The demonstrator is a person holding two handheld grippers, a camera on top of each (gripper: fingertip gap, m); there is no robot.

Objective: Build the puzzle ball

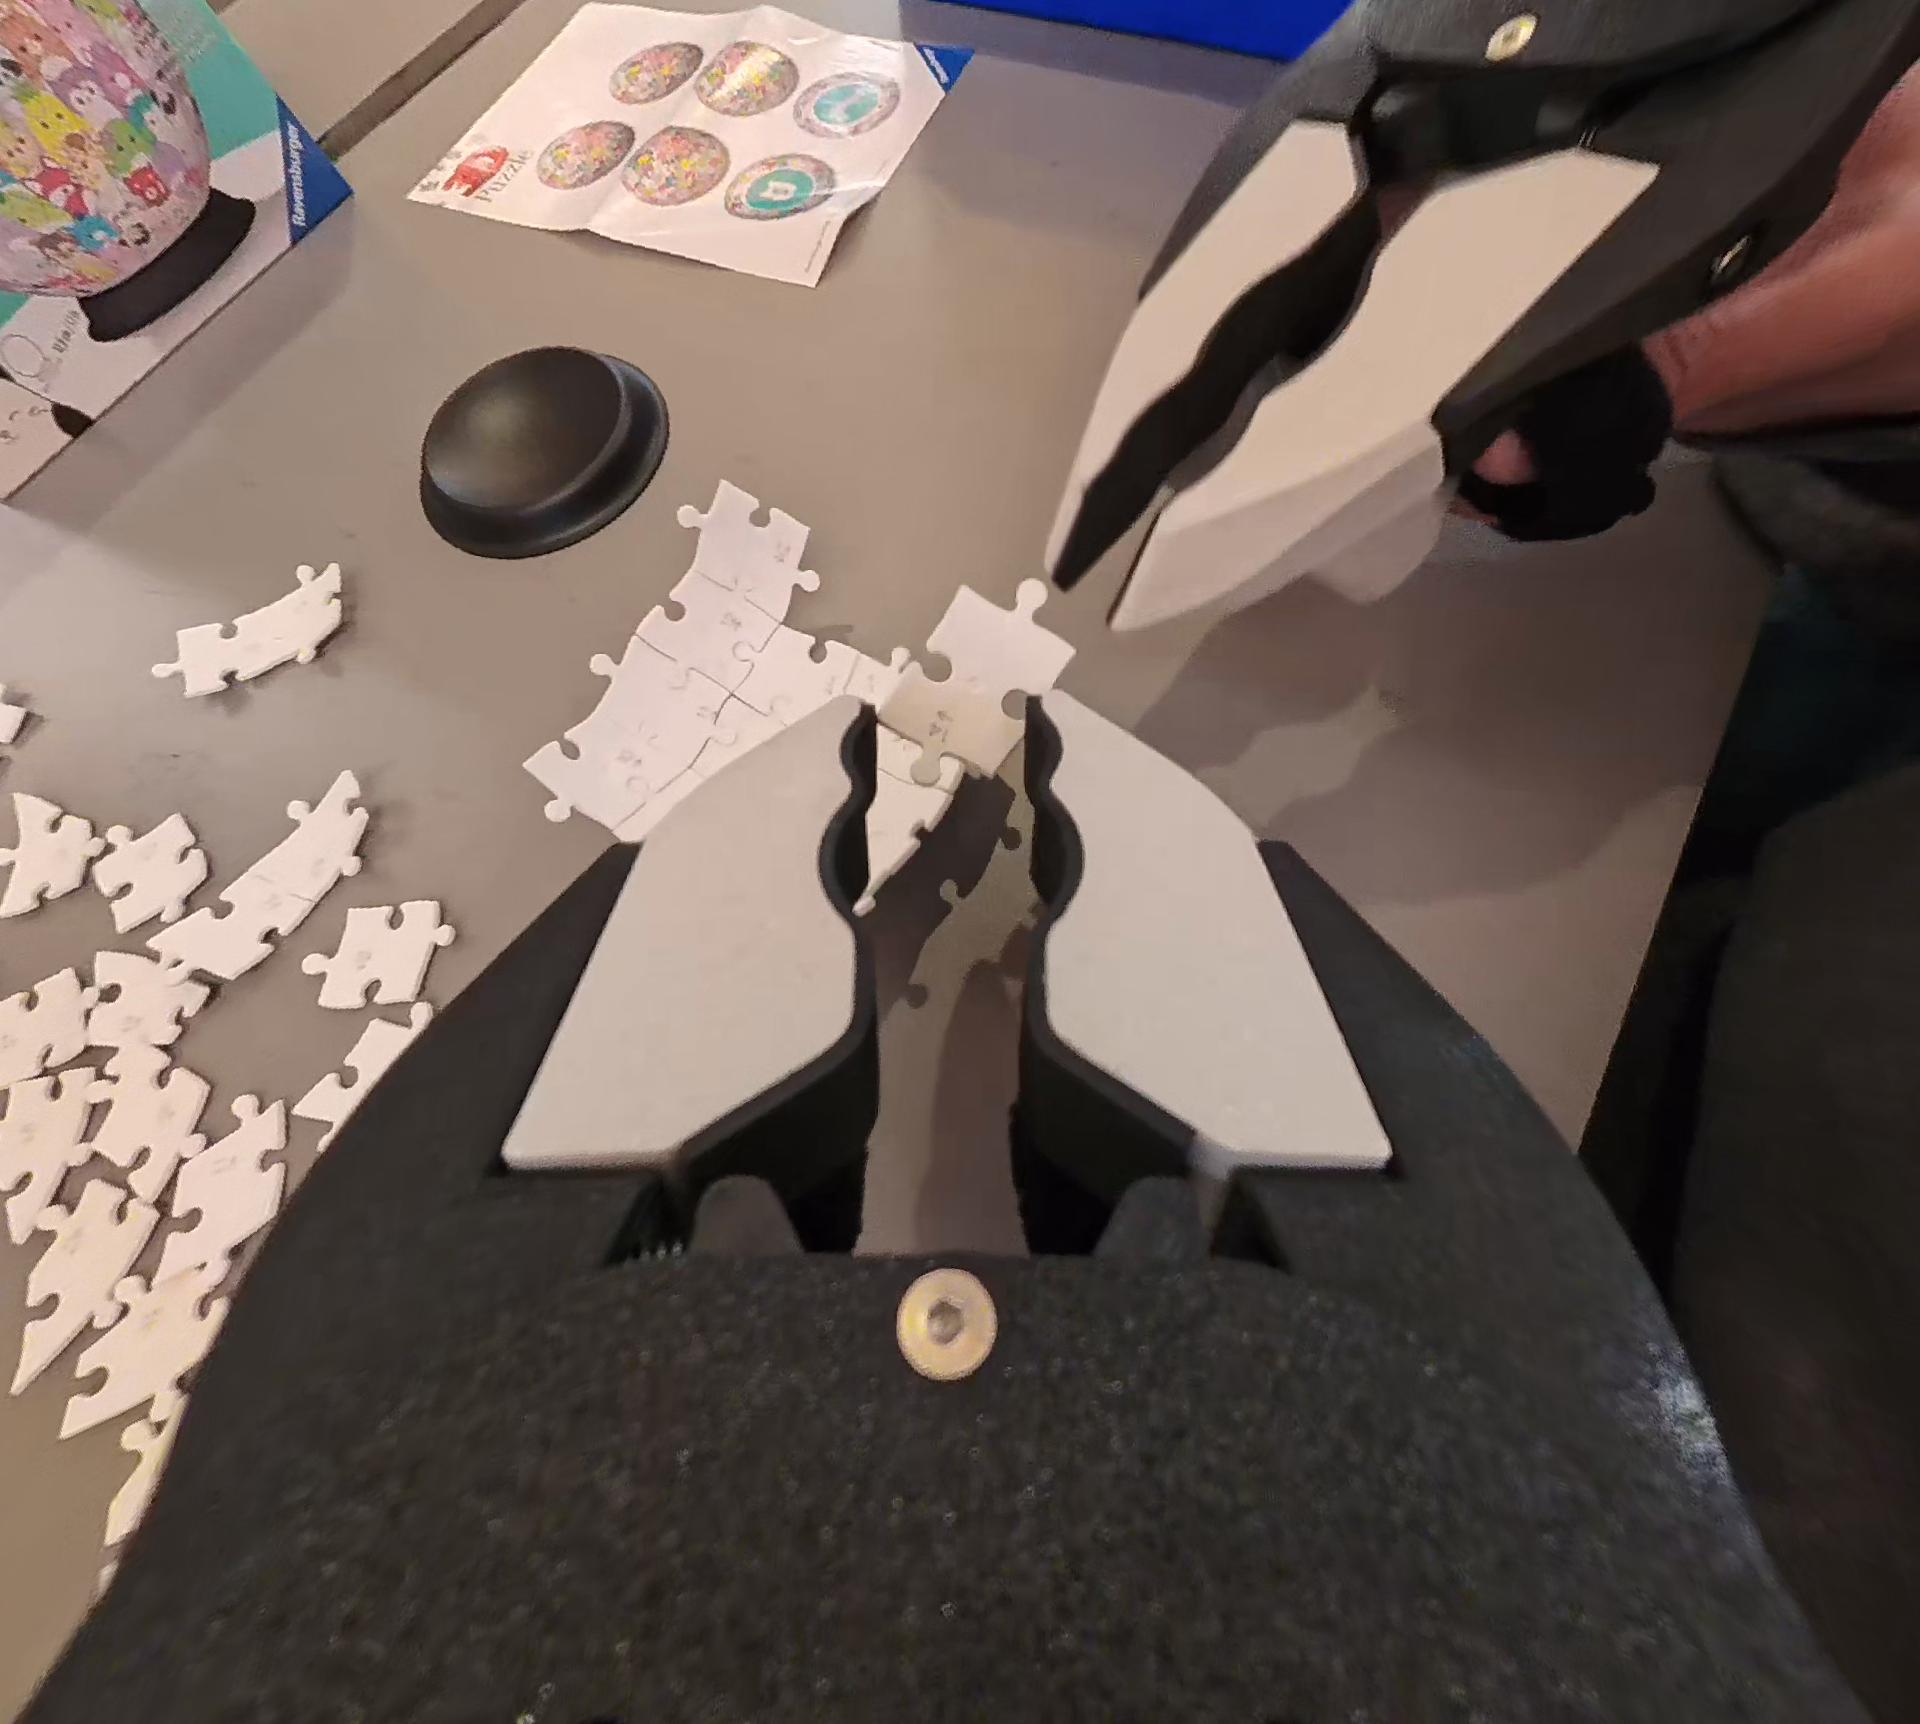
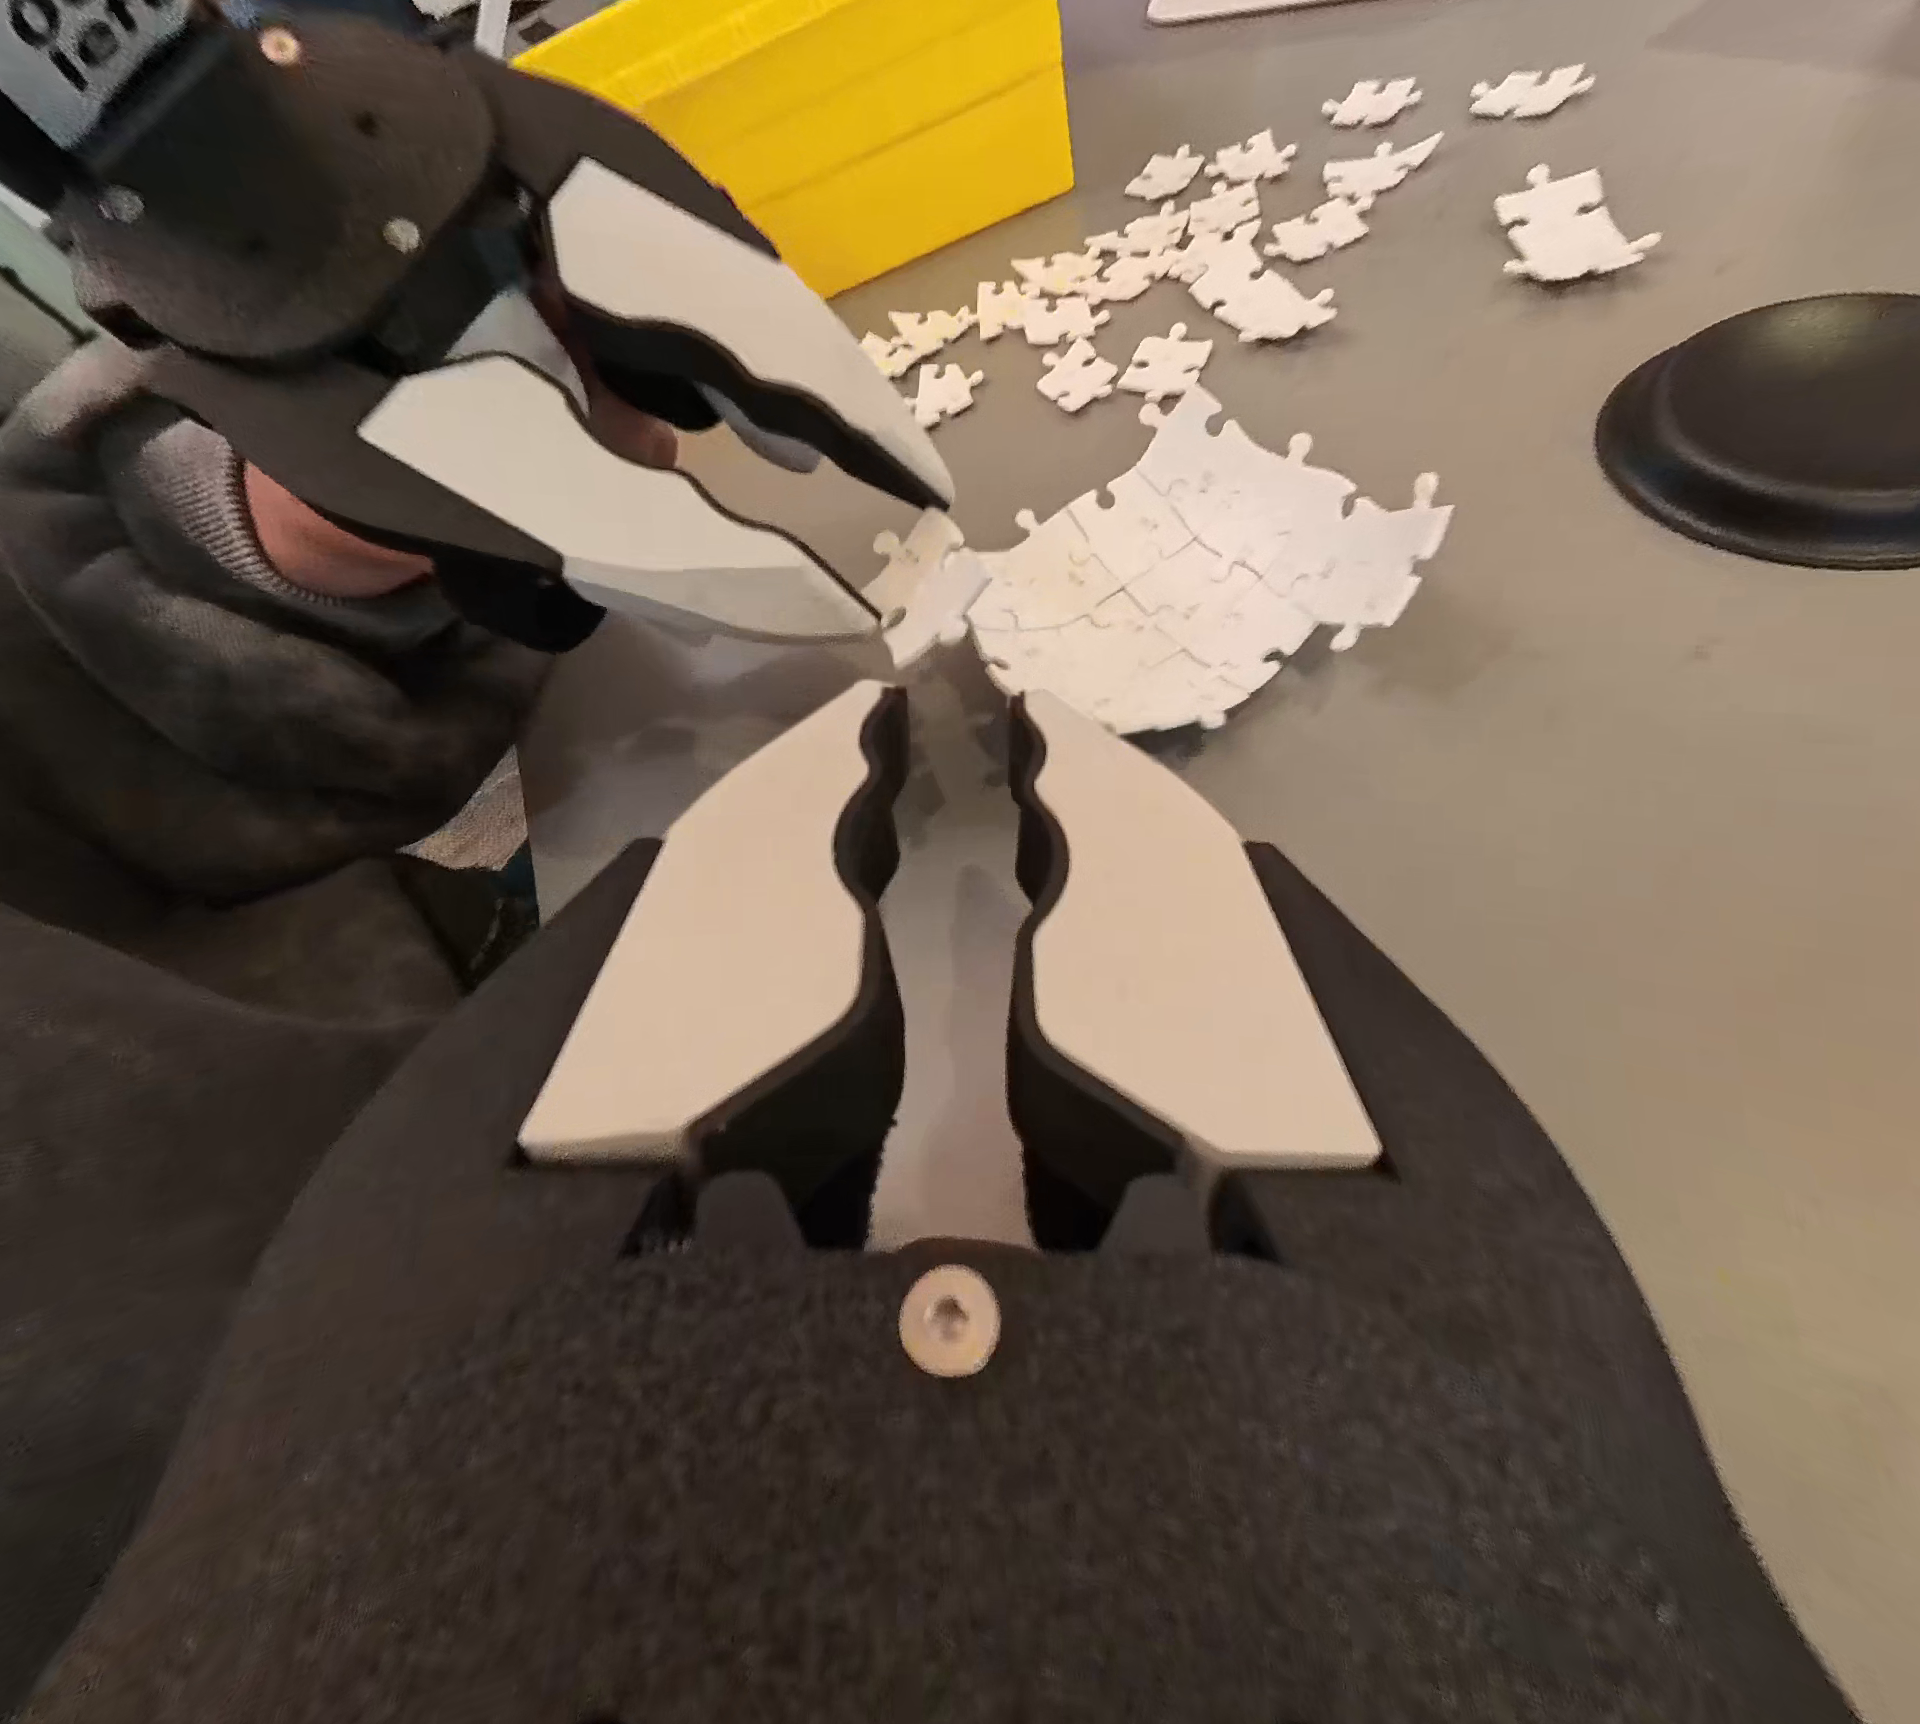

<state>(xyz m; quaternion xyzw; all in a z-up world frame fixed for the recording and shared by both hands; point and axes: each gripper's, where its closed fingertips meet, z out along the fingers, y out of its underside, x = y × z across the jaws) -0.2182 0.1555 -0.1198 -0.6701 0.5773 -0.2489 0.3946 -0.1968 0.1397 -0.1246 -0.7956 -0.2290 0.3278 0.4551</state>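
While the left gripper (image 1: 945, 718) has its jaws clamped on a single white puzzle piece (image 1: 961, 724), that piece sits right at the rim of the joined shell of pieces (image 1: 691, 698), which lies white side up on the grey table (image 1: 935, 427) near its front edge. The held piece looks tilted up out of the shell's curve, and whether its tabs are already seated I cannot tell. A second piece (image 1: 1000, 640) juts from the same rim toward the right gripper (image 1: 1091, 604), whose jaws stand apart with nothing between them, its tips just beside that piece's knob. Loose pieces (image 1: 156, 1051) lie scattered toward the table's left edge, with the black round stand (image 1: 542, 448) farther back, then the folded instruction sheet (image 1: 686, 136) and the puzzle's box (image 1: 125, 147). A yellow bin (image 2: 862, 74) stands by the far edge in the right wrist view.

These pieces look thin, light, stiff and curved, likely smooth plastic, so they may slip or pop free under a hard squeeze. I would hold each by its flat body, away from tabs and sockets, and press seams gently; the shell is probably easy to split, so it wants support close to the joint being closed.
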